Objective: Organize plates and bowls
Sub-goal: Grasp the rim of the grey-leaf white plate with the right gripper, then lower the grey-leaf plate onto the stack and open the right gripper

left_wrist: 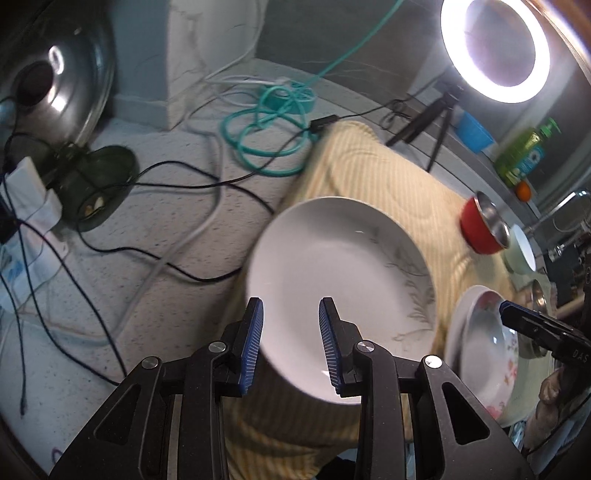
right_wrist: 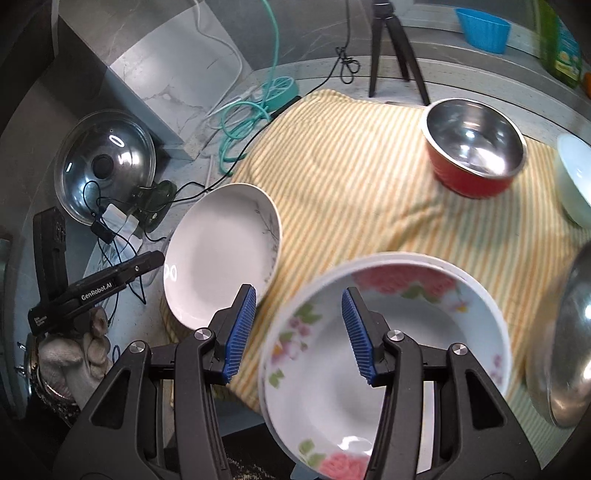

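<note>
A plain white plate (left_wrist: 343, 273) with a faint grey sprig lies on the yellow striped cloth (left_wrist: 373, 173); it also shows in the right wrist view (right_wrist: 221, 251). My left gripper (left_wrist: 291, 343) is open, its fingers over the plate's near rim, holding nothing. A flowered plate (right_wrist: 388, 354) rests on a white plate; the pair also shows in the left wrist view (left_wrist: 484, 339). My right gripper (right_wrist: 299, 332) is open above the flowered plate's left rim. A red steel-lined bowl (right_wrist: 474, 147) and a white bowl (right_wrist: 576, 177) stand further back on the cloth.
A glass pot lid (left_wrist: 62, 70) leans at the left beside a dark green dish (left_wrist: 99, 181). Black, white and teal cables (left_wrist: 266, 122) sprawl over the speckled counter. A ring light (left_wrist: 495, 48) on a tripod, a blue cup (right_wrist: 482, 27), a green bottle (left_wrist: 524, 155) and a steel bowl (right_wrist: 569, 343) stand around.
</note>
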`<state>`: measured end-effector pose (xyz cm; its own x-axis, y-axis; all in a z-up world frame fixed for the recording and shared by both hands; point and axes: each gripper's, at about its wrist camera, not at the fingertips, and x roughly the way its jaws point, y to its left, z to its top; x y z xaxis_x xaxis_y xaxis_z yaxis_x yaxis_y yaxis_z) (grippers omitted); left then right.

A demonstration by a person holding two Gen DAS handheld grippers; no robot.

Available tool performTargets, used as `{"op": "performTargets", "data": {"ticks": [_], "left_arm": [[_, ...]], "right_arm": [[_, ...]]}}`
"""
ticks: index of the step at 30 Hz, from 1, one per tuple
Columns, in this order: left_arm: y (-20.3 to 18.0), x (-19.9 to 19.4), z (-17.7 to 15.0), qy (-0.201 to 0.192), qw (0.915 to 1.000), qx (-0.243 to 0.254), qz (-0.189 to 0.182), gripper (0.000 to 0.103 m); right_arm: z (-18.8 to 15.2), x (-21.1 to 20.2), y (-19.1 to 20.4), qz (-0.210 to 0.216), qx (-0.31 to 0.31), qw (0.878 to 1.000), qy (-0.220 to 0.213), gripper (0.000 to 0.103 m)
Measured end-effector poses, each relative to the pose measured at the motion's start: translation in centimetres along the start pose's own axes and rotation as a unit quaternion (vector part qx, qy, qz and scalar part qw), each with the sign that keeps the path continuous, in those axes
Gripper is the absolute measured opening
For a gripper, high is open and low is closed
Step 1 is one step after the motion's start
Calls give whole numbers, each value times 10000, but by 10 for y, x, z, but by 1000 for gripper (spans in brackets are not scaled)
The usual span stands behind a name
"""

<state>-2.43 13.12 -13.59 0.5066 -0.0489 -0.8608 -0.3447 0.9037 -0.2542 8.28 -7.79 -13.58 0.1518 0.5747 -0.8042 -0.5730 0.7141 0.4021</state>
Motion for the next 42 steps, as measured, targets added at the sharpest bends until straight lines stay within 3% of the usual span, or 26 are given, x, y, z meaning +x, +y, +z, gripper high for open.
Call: {"op": "performTargets", "data": {"ticks": [5, 16, 25, 42], "left_arm": [[20, 11, -4, 154, 9995, -256, -76, 29], [29, 25, -3, 303, 9982, -413, -321, 29], [26, 33, 1, 357, 9979, -332, -419, 17], [11, 19, 4, 206, 9988, -200, -385, 15]], "right_arm": [[16, 28, 11, -3, -101, 9997, 215, 50], [31, 69, 15, -8, -132, 9980, 624, 28], [34, 87, 17, -5, -174, 9959, 887, 15], [33, 69, 19, -5, -205, 9974, 688, 13]]}}
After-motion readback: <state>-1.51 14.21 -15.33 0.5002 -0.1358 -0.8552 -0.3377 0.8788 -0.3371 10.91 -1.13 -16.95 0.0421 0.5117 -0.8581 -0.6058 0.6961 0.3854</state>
